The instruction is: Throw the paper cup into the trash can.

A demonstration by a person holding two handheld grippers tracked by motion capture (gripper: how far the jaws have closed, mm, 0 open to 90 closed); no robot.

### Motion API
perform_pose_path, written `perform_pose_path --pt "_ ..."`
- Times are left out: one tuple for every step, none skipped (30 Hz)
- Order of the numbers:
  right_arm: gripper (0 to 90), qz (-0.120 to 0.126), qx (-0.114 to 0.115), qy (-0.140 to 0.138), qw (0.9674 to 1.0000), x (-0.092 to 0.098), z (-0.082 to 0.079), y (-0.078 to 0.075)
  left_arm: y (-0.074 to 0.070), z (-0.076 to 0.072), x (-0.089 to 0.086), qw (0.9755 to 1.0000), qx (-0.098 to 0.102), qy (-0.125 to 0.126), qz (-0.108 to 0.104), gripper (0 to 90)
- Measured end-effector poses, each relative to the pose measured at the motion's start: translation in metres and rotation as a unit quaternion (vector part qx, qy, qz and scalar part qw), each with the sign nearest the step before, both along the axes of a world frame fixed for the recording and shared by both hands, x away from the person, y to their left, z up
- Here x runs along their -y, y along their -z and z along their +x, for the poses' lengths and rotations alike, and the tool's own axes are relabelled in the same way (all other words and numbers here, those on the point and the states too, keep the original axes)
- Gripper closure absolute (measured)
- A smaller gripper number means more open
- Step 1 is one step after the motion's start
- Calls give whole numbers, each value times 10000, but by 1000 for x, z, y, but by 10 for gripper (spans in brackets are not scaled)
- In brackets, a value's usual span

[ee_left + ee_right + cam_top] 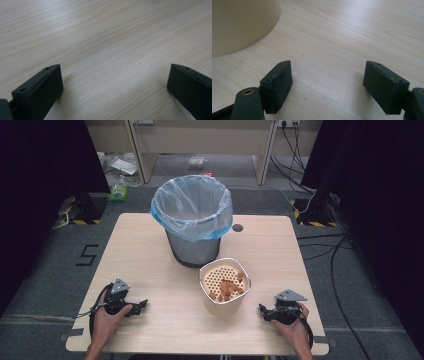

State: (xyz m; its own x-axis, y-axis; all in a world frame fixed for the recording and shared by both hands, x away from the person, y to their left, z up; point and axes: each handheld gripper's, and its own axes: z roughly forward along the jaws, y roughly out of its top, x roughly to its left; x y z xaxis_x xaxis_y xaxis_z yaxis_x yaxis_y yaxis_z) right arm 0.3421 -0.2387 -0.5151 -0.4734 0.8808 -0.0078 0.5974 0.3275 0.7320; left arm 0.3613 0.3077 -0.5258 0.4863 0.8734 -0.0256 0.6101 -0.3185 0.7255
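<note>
L gripper (pixel 141 306) & R gripper (pixel 262 310) rest on table (pixel 150 250), jaws apart (nothing held), either side of cream bowl (pixel 222 303) w/ brown bits (pixel 227 289); lined bin (pixel 192 220) behind.

A pale wood surface (pixel 150 245) stands on a grey carpeted floor (pixel 45 265) marked with a black "5" (pixel 86 255). Dark curtains (pixel 40 165) hang at both sides. Beyond, a light wooden desk (pixel 200 140) stands, with cables (pixel 290 150) trailing down.
</note>
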Motion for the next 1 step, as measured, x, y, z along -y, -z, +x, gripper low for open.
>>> perform_pose_path --pt "229 2 -5 -11 10000 0 0 0 0 0 0 10000 -2 3 4 0"
